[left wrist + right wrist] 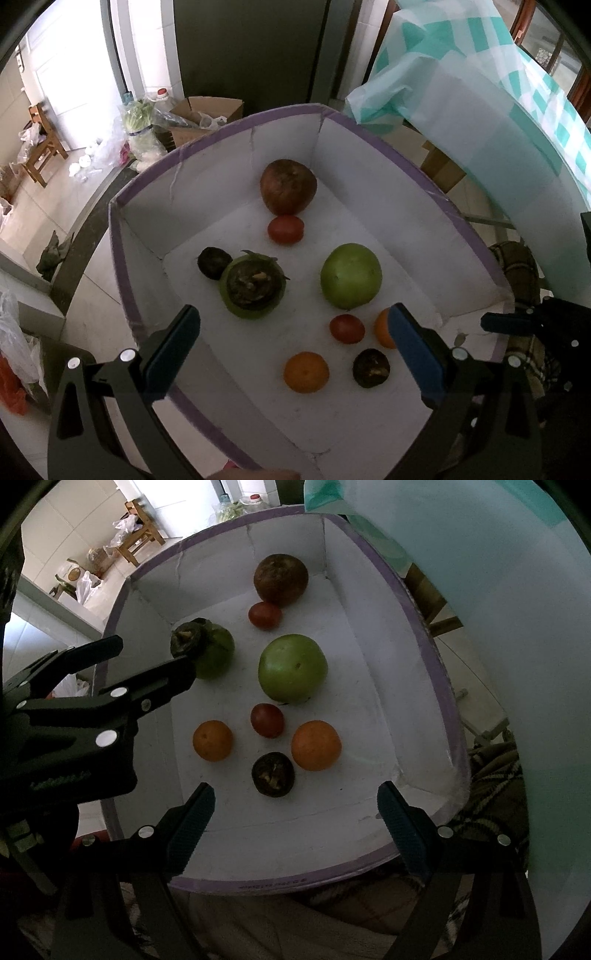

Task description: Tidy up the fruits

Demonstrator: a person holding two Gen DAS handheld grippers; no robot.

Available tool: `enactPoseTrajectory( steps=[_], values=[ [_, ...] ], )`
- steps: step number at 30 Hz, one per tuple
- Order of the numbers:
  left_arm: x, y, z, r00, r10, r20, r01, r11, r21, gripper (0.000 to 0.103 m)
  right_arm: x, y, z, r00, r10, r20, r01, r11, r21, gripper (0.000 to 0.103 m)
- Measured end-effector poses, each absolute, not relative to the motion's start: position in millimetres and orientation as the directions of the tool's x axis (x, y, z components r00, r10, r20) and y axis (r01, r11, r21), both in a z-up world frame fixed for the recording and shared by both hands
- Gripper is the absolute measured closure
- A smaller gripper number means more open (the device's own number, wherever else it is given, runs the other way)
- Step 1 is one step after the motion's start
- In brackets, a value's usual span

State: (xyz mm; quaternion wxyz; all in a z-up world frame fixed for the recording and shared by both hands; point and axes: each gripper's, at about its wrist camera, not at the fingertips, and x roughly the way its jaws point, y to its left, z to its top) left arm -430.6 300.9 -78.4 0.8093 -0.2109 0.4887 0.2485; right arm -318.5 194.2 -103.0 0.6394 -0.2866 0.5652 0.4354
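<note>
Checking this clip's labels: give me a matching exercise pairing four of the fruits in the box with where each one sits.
Column one:
1. big brown fruit
2. large green fruit
3. green fruit with dried calyx
4. small dark fruit

Column two:
A. nearest the right claw, between two oranges
B. far corner of the white box
C. middle of the box
D. left side, by the left claw's tip

Pairs: 1-B, 2-C, 3-D, 4-A
</note>
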Motion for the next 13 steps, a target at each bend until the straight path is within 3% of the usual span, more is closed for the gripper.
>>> enactPoseTrajectory(
  steps=[13],
  values=[
    [-430.9, 301.9, -64.7, 0.367, 0.261, -0.893, -0.616, 0.788, -0.023, 0.002, -325.7, 190.3, -92.9, -0.007, 0.264, -0.965, -0.894, 0.430, 0.124, 0.016]
  ],
)
